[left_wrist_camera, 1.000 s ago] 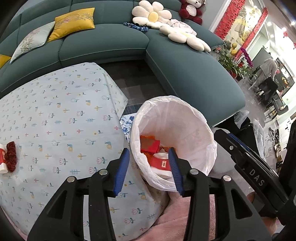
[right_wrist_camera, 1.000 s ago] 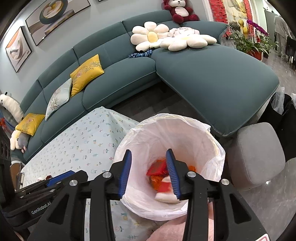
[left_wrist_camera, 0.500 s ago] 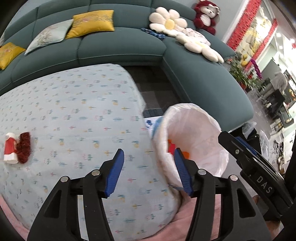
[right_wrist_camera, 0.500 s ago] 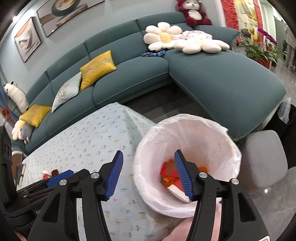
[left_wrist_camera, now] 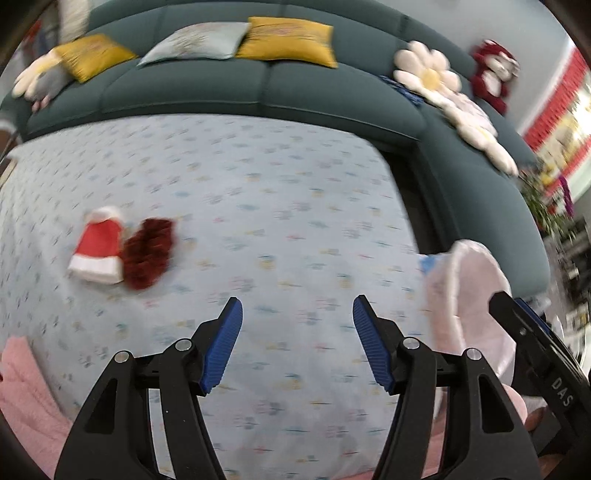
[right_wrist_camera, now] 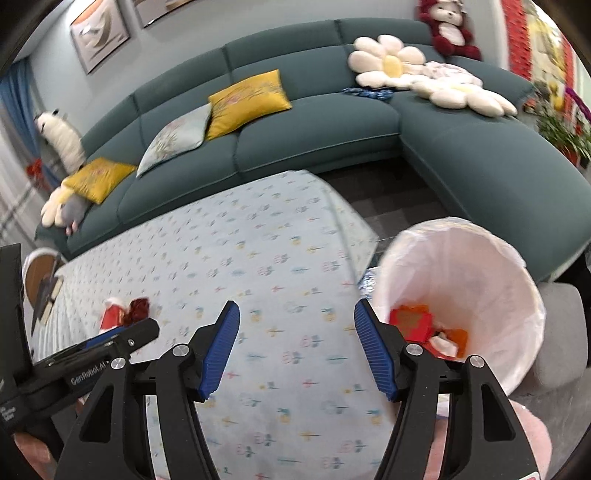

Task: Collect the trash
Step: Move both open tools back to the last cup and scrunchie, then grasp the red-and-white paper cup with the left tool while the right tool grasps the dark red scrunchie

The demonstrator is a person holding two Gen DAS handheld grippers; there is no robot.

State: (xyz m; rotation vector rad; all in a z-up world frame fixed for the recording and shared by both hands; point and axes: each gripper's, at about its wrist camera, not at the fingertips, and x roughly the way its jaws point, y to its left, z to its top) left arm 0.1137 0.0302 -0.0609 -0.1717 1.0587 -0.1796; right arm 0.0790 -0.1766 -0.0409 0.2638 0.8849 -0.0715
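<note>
A small red and white Santa hat (left_wrist_camera: 98,251) and a dark red tinsel piece (left_wrist_camera: 148,253) lie side by side on the flowered tablecloth (left_wrist_camera: 258,206), left of centre. Both also show in the right wrist view, the hat (right_wrist_camera: 112,315) and the tinsel (right_wrist_camera: 138,307). My left gripper (left_wrist_camera: 297,343) is open and empty above the cloth, to the right of them. My right gripper (right_wrist_camera: 297,347) is open and empty, left of the white-lined trash bin (right_wrist_camera: 461,258), which holds red and orange scraps (right_wrist_camera: 413,321). The bin (left_wrist_camera: 472,295) is at the right in the left wrist view.
A teal corner sofa (right_wrist_camera: 332,125) with yellow cushions (right_wrist_camera: 247,98), flower pillows (right_wrist_camera: 388,61) and a red plush bear (right_wrist_camera: 448,27) wraps behind the table. A grey stool (right_wrist_camera: 565,332) stands right of the bin. Pink cloth (left_wrist_camera: 26,391) lies at the near edge.
Both grippers have swung left, away from the bin and over the tablecloth. Both have opened wider. The hat and tinsel have come closer to the centre of the left wrist view.
</note>
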